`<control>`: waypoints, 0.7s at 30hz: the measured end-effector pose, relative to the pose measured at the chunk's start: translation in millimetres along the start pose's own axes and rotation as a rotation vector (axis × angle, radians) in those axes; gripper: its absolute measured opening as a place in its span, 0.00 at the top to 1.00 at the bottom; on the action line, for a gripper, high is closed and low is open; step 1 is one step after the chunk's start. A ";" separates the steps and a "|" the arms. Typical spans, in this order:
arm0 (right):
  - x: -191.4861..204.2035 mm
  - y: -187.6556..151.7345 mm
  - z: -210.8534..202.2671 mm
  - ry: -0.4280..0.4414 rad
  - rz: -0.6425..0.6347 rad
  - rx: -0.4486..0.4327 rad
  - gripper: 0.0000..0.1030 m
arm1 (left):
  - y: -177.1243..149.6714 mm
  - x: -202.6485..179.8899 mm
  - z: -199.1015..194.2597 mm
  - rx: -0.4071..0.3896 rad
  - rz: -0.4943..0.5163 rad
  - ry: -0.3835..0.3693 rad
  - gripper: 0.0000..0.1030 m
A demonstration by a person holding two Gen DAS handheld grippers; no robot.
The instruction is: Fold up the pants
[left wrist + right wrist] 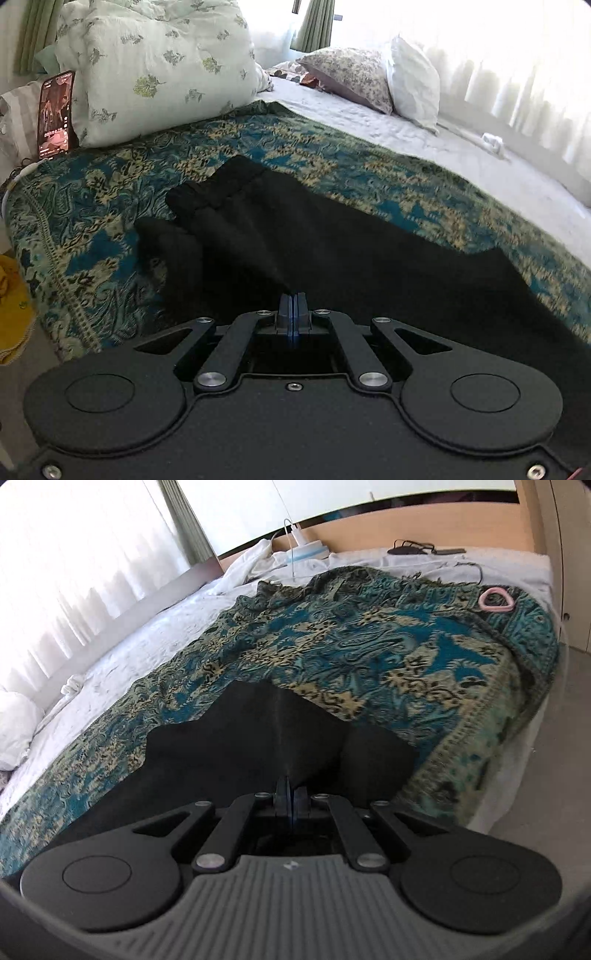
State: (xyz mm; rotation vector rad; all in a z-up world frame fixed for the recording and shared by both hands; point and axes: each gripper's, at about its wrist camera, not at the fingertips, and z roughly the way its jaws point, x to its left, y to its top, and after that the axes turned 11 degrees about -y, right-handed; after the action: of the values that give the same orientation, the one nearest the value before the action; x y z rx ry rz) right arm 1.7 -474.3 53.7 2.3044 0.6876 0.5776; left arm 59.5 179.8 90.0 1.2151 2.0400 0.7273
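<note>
Gripping black cloth on both sides now: the left gripper (293, 301) has its jaws pinched tight together on a ridge of the pants (332, 258), and the fabric pulls up in a taut pleat towards the fingertips. Same story on the other side, where the right gripper (290, 788) is clamped on the pants with a sharp crease running away from its tips. The garment itself lies spread across the teal patterned throw (110, 206) on the bed, the gathered waistband (214, 188) bunched at the far left of the left wrist view, and what looks like the leg ends towards the right gripper. My read is that this is the lift-and-carry stage of a fold, both near edges held and ready to travel. Next move, I'd say, calls for both hands rising together and sweeping the held edge over to the far edge, keeping the tension even so the cloth lands flat. That phone (55, 114) propped by the floral pillow (159, 66) sits well apart, no bother.
</note>
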 end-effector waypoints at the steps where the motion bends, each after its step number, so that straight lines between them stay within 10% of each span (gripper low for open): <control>1: -0.4 -3.1 -2.1 -0.017 -0.023 -0.011 0.97 | -1.7 0.0 2.3 0.004 0.002 0.007 0.99; 21: 10.6 -29.4 -13.9 -0.159 -0.238 -0.113 0.97 | -24.8 7.3 16.3 0.037 0.097 0.042 0.98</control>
State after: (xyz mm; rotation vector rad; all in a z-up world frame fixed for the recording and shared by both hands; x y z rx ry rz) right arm -7.3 -442.4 45.2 2.0988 0.8157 0.3117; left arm 55.7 178.2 59.7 1.3377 2.0484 0.7701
